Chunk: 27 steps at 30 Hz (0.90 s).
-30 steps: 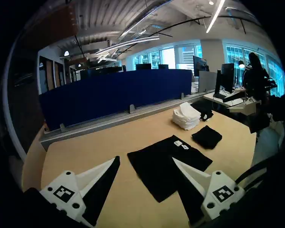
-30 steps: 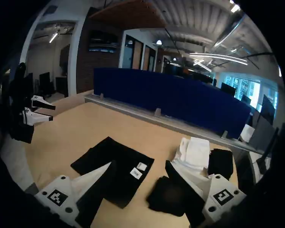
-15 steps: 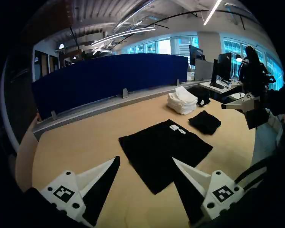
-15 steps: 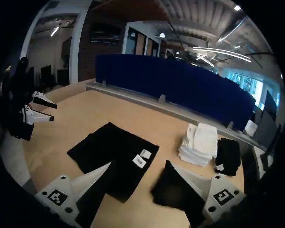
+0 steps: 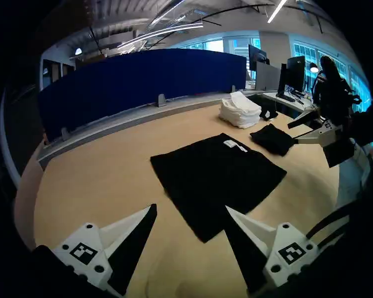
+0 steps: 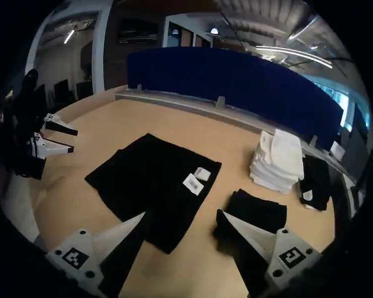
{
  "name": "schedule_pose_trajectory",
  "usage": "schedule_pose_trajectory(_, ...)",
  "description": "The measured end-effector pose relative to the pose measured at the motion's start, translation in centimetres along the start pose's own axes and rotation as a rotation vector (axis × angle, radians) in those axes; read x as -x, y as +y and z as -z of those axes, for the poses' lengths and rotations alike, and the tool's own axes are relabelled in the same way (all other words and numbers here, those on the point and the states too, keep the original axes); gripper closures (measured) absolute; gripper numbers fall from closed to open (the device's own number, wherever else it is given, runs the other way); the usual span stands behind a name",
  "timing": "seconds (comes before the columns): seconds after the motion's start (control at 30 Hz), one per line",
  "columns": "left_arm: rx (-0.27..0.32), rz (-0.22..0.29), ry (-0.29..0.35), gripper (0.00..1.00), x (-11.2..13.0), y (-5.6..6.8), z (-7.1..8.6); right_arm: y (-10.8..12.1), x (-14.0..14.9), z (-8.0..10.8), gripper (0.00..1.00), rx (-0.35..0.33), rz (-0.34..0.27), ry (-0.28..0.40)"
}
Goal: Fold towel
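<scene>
In the left gripper view, the left gripper (image 5: 189, 208) is hovering above the wooden table (image 5: 97, 174) with its two fingers standing wide apart and gripping nothing. The black towel (image 5: 216, 174) is lying spread flat on the table just ahead of the fingertips, its near corner showing between them, and two white tags (image 5: 234, 145) are sitting at its far edge. Beyond it, a folded black cloth (image 5: 273, 139) and a stack of white towels (image 5: 240, 110) are resting near the blue partition (image 5: 137, 79). The right gripper (image 5: 292, 135) is hanging farther off at the right, over the folded cloth's side, with its fingers parted and nothing between them. In the right gripper view, the right gripper (image 6: 180, 213) is likewise gaping wide with nothing in its grasp, above the towel's (image 6: 146, 179) near edge. The tags (image 6: 197, 180) are lying on the towel's right side, the folded cloth (image 6: 258, 213) is sitting just beside the right finger, and the white stack (image 6: 278, 159) is standing behind it. The left gripper (image 6: 74, 140) is hanging at the far left, apart from the towel.
</scene>
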State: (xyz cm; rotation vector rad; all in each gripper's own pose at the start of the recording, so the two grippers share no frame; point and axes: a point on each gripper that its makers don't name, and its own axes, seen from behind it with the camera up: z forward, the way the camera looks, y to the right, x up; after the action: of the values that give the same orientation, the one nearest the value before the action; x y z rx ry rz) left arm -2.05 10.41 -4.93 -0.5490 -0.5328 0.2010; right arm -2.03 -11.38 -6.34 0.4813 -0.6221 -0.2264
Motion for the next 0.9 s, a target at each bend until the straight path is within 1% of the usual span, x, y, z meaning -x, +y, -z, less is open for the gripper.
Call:
schedule_pose_trajectory(0.1,-0.001,0.009,-0.014,0.08,1.0,0.0,-0.4,-0.4,1.1,-0.7,0.00,-0.009,0.007,-0.018)
schedule_pose_trajectory(0.2,0.006,0.015,-0.030,0.08,1.9,0.3,-0.8,-0.6,2.1,-1.2,0.00,-0.017,0.012,-0.037)
schedule_pose_trajectory(0.4,0.025,-0.001,-0.058,0.09,3.5,0.9,-1.4,-0.8,4.1,-2.1,0.00,-0.032,0.014,-0.075)
schedule_pose_trajectory(0.8,0.068,0.003,-0.094,0.08,5.1,1.9,-2.2,-1.7,7.9,-3.1,0.00,-0.058,0.038,-0.150)
schedule_pose_trajectory(0.9,0.082,0.006,-0.103,0.09,5.5,2.2,-2.3,-1.9,8.6,-3.3,0.02,-0.062,0.044,-0.162)
